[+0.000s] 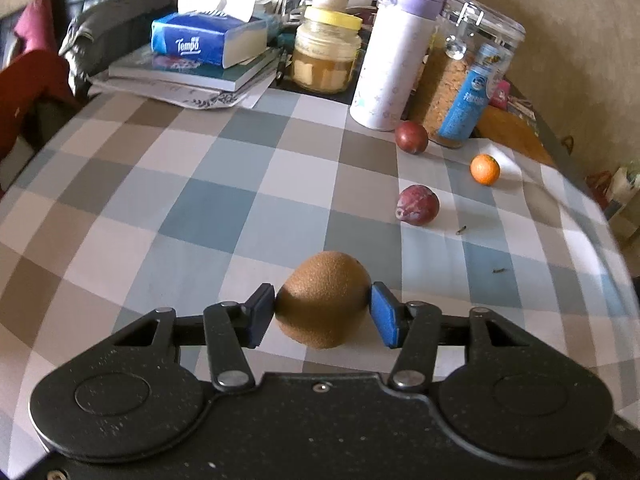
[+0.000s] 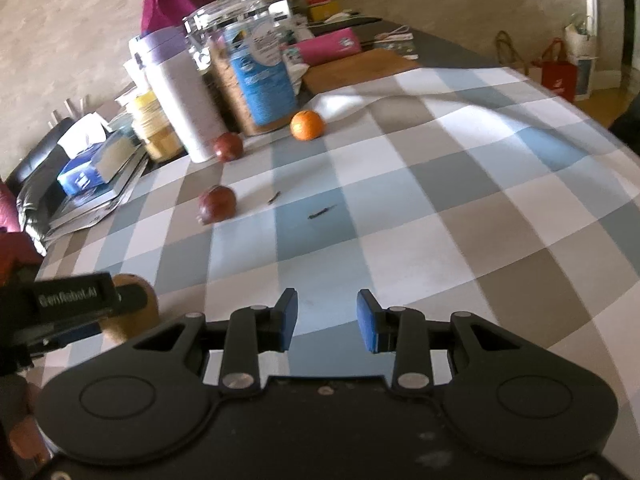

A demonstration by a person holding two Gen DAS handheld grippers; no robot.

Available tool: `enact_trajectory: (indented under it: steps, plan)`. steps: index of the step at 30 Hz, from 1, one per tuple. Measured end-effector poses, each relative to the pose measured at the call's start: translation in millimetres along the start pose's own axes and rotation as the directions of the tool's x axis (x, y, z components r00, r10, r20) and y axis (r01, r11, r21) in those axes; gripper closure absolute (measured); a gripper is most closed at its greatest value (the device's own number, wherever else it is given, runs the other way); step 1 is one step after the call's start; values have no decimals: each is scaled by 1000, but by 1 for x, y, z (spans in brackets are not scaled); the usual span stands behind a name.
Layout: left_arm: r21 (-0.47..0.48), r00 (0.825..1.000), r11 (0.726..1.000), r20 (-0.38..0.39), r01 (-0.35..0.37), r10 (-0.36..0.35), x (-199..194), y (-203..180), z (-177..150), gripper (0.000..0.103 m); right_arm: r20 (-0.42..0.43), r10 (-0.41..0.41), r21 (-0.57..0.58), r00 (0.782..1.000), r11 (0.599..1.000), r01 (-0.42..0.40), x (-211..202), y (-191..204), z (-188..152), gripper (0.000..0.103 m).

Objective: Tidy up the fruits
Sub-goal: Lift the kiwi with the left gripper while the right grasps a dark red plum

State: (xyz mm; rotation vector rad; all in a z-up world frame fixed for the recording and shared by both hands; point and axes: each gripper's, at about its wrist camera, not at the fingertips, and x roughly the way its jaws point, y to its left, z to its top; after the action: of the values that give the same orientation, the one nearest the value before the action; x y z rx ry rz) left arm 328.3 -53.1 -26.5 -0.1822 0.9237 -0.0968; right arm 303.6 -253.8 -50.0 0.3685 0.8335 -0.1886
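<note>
- Between the blue pads of the left gripper point(image 1: 323, 314) sits a brown kiwi point(image 1: 323, 299), both pads pressed against its sides; the jaws are closed on it, close above the checked tabletop point(image 1: 192, 184).
- Ahead and to the right of the kiwi, a purple plum point(image 1: 417, 204) lies on the cloth, apart from the other fruit.
- Farther back, a second, darker plum point(image 1: 412, 137) rests just beside the base of a white bottle with a lilac lid point(image 1: 390, 64).
- An orange mandarin point(image 1: 485, 169) lies to the right of that plum, near a glass jar with a blue label point(image 1: 464, 80).
- A yellow-lidded jar point(image 1: 326, 54) and a blue tissue pack point(image 1: 204, 40) on stacked books stand at the far edge.
- Over bare cloth, the right gripper point(image 2: 327, 320) has its jaws apart with nothing between the pads.
- From the right wrist view, the left gripper and the kiwi show at the left edge.
</note>
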Motion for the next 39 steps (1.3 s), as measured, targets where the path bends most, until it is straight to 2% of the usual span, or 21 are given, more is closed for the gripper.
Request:
enact_trajectory:
  steps: [5,11,12,14,15,16,17,23,27,30,34,39]
  plan:
    - [-36,999,999,-5,33,-33,3,8,2,43,-21,7,-40,1000,999,-8,-2,15,2,67]
    - [-25,998,999,-57,39,-40,10,5,-1,43,-63,57,-26,996,998,-59,1,30,35,67]
    - [-21,995,999,-92,27,-29,16,4,-2,47,-65,60,-27,996,998,-62,4,34,42,67]
    - [21,996,999,-88,-26,28,18,-4,-6,51,-65,59,-27,996,998,-61,12,39,52,67]
    - [40,995,998,-79,-51,54,18,-7,-8,59,-64,56,-22,996,998,-58,16,42,57,67]
    - [53,994,995,-73,-80,83,17,-9,-9,72,-66,55,-19,996,998,-56,22,44,61,67]
    - [56,993,994,-69,-96,100,17,-9,-10,74,-75,58,-14,996,998,-59,28,46,65,67]
    - [-41,997,998,-57,-51,49,12,14,-2,65,-90,75,69,993,995,-69,58,47,80,67]
    - [-86,999,995,-30,-46,44,5,23,2,51,-77,74,89,994,994,-67,71,55,85,67]
    - [-87,998,995,-11,-56,56,2,25,4,51,-82,79,102,993,992,-70,80,61,88,67]
    - [-103,999,994,-22,-35,32,2,29,5,51,-75,81,100,994,992,-73,89,68,89,67]
    - [-101,999,994,7,-43,44,-4,29,6,50,-78,64,64,995,996,-60,98,79,86,67]
